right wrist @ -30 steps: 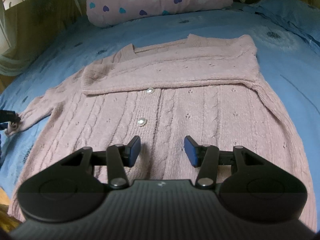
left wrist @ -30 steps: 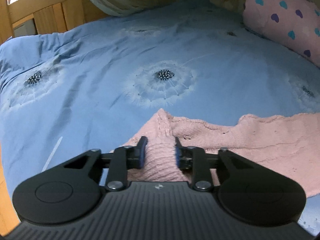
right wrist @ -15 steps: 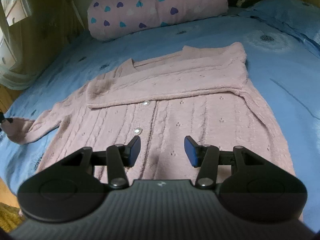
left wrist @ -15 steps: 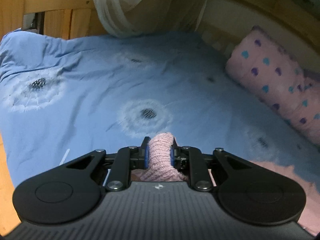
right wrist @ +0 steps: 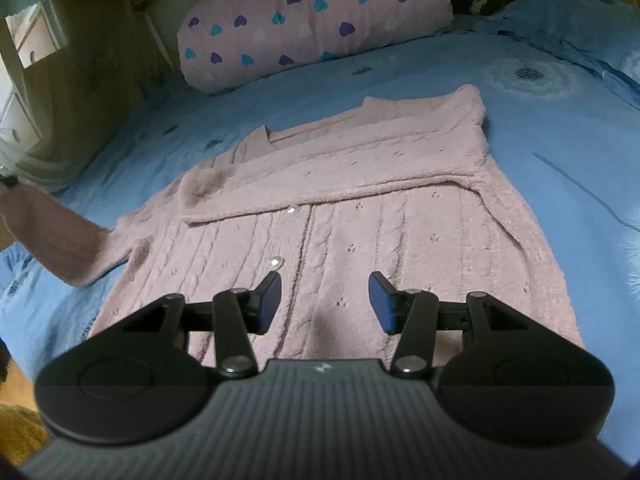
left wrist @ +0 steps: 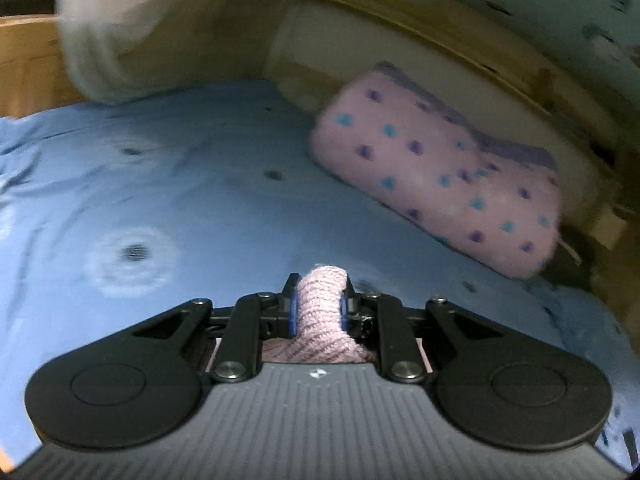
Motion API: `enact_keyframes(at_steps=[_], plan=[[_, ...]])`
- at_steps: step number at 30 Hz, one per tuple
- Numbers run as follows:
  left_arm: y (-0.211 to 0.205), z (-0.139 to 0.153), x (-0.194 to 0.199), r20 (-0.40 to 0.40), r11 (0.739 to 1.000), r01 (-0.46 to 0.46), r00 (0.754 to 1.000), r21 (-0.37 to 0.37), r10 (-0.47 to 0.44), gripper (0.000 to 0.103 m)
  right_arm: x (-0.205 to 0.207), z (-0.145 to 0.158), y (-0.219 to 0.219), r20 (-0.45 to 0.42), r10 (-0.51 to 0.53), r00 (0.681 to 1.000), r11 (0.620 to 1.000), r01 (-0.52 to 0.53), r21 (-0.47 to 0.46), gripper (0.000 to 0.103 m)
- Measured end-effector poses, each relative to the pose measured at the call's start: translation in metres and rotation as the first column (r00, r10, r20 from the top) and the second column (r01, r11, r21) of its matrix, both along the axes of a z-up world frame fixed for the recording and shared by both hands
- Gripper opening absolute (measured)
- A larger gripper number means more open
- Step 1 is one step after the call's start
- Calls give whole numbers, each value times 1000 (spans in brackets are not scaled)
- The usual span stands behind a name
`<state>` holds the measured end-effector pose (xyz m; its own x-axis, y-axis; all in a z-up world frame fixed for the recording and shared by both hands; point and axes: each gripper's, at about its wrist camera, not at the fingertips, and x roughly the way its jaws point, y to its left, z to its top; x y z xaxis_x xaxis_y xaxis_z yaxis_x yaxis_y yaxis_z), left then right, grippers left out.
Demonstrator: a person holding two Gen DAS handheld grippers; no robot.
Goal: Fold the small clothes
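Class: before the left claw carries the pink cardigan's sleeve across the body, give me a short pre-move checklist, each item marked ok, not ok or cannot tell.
1. Left claw shut on the sleeve cuff: ok.
2. Sleeve lifted off the blue sheet: ok.
3. Other sleeve already folded across the cardigan chest: ok.
4. Right claw open, holding nothing: ok.
5. Right claw pressing the cardigan down: cannot tell.
6. Pillow apart from the cardigan: ok.
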<state>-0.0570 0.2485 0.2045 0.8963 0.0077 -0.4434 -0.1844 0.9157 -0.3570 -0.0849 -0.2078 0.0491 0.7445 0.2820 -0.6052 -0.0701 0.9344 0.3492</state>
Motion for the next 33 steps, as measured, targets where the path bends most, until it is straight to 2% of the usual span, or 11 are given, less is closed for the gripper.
enact_keyframes(at_steps=[5,13,16,20,24,25,29,33], plan=[[-62,-10,20,-33,992,121,992,19,-121,21,-2,-1,-9,0,-14,1000,1000,14,14,50],[-119,-73,53,-175,971,238,957,28,-230,21,-4,-1,-12,-1,-17,1000,1000,17,3,50],[-121,-91,57,-217,966,260,944,18,-250,22,-3,-2,-10,-4,-10,1000,1000,10,-7,50],[-117,-108,60,-257,957,287,929,47,-266,26,1,-3,-1,-16,4,1000,1000,-4,-20,50],[-111,-115,61,-264,952,295,927,82,-265,56,10,-1,20,-26,50,998,998,-51,-30,50],[-110,-116,60,-259,951,296,929,95,-263,60,12,1,28,-23,68,997,997,-69,-39,51],[-101,-120,61,-262,946,295,931,137,-253,61,19,8,56,-14,138,990,987,-139,-76,51],[-84,-124,60,-278,954,249,940,168,-197,62,30,13,81,-17,196,980,975,-197,-100,51]])
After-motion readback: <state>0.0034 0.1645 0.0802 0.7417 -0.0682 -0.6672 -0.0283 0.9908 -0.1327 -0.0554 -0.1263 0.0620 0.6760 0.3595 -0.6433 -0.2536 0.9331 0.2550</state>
